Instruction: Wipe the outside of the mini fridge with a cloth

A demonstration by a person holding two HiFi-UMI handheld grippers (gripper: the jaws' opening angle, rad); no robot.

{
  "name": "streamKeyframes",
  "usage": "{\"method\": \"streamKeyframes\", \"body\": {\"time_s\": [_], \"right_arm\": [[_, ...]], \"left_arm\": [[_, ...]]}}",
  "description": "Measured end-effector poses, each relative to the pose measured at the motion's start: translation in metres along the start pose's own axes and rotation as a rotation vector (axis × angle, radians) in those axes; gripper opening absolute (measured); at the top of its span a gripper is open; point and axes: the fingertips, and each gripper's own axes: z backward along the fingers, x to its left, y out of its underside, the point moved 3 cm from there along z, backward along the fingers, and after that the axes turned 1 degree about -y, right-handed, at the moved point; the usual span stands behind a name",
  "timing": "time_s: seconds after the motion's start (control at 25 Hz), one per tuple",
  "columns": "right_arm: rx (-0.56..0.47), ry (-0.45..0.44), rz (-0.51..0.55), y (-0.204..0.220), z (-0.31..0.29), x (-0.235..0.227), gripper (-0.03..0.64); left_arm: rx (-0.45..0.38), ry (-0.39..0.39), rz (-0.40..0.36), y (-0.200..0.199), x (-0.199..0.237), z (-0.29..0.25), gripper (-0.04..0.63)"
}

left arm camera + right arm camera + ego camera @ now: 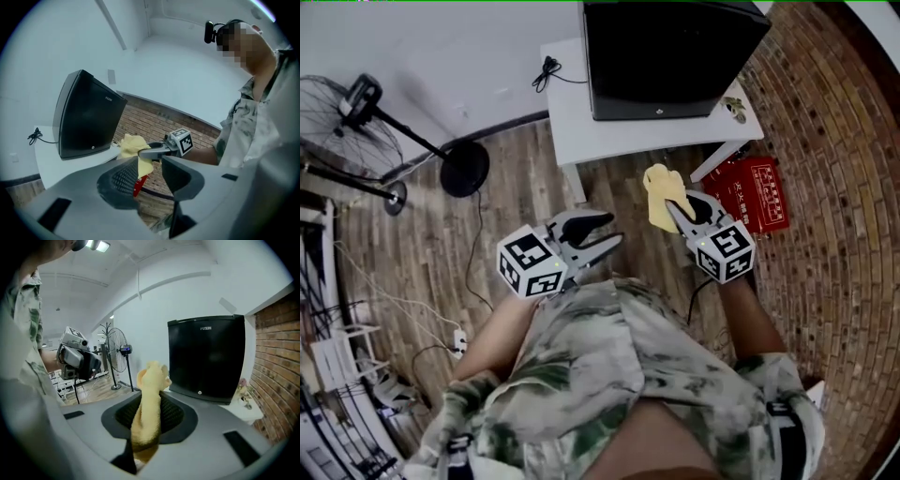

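A person standing before a white table (581,127) is getting ready to wipe the black mini fridge (670,56), which is sitting shut across the far right part of the tabletop with its door facing the table's front edge. The right gripper (678,208) is pinching a yellow cloth (662,192) between closed jaws; the cloth is bunching up past the tips and hanging in the air short of the table's front edge, well apart from the fridge. The left gripper (614,232) is hovering level with it on the other side, its jaws standing wide with nothing between them.

Judging by the gap, the wiping itself is not yet under way: this is the approach step. The next move is likely calling for the right gripper to be carrying the cloth forward over the front edge and pressing it flat against the door or the top, while the free gripper may be needed to steady the cabinet.

A black cable (548,70) is lying at the table's far left corner, and a red package (755,192) is resting on the floor by its right leg.
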Motion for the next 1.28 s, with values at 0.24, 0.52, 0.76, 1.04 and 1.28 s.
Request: {"method": "streamKeyframes", "body": {"time_s": [0.24,0.52,0.76,1.04,1.28], "right_arm": [[-0.053,-0.028,-0.005,0.015,0.059,-0.012,0.098],[-0.082,-0.049,0.002,0.028,0.100,0.000,0.098],[-0.084,-0.053,-0.015,0.044,0.131,0.006,0.098],[-0.085,-0.071,-0.013,0.048,0.141,0.016,0.097],[-0.091,-0.082,0.009,0.043,0.146,0.018,0.097]], "left_arm": [[-0.005,-0.045,0.010,0.014,-0.042,-0.039,0.151],[-0.008,-0.088,0.031,0.038,-0.070,-0.044,0.043],[0.013,-0.076,0.033,0.050,-0.097,-0.055,0.032],[0.034,-0.082,0.026,0.057,-0.109,-0.055,0.031],[0.027,-0.093,0.018,0.056,-0.114,-0.053,0.031]]}}
